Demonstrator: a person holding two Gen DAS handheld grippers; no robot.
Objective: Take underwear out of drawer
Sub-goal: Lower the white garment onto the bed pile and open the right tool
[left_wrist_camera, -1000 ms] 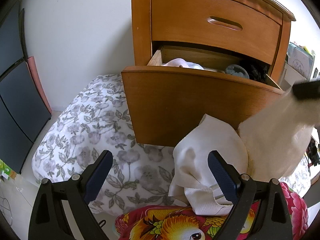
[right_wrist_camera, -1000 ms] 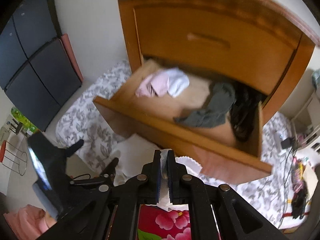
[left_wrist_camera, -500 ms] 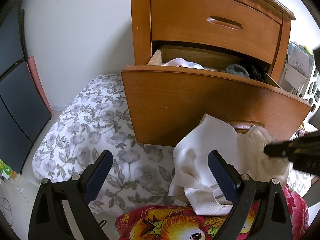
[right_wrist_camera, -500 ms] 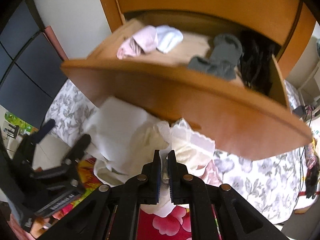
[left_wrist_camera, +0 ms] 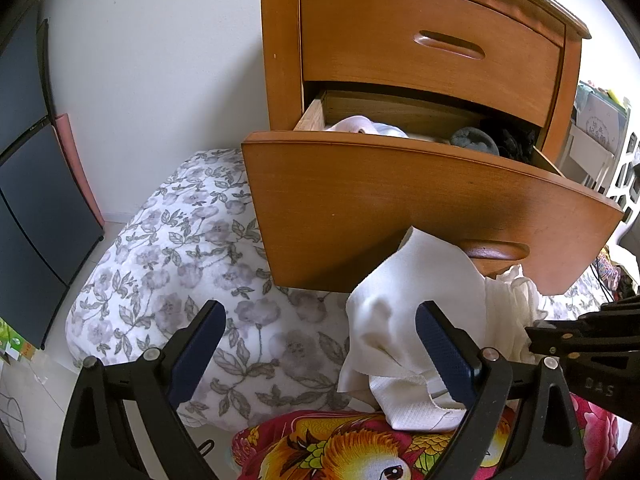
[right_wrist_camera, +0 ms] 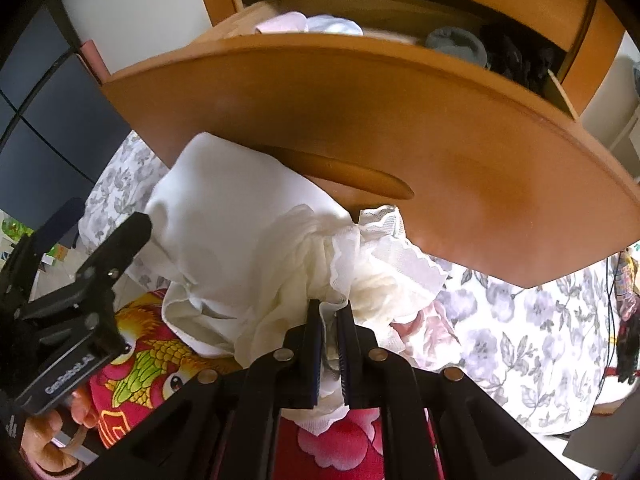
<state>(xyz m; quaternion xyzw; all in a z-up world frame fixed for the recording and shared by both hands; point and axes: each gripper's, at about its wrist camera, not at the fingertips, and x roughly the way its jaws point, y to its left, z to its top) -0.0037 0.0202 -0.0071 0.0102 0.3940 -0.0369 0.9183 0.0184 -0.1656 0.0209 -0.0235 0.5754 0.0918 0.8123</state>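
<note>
Jaws of right gripper (right_wrist_camera: 329, 310) angled steeply down, pinching cream underwear (right_wrist_camera: 280, 264); left gripper (left_wrist_camera: 316, 344) spread.

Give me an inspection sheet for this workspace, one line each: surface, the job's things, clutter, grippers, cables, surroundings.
Surface: floral bedding below the open drawer; a red patterned blanket lies nearest the cameras.
Job's things: cream underwear out of the drawer, bunched beside a white garment. Pink, white, grey and black items remain inside.
Clutter: nothing seen on the bedding besides the garments.
Grippers: left gripper open, jaws holding nothing; right gripper shut on the cream underwear.
Cables: thin cords at the right edge.
Surroundings: wooden dresser, white wall, dark panels on the left.
</note>
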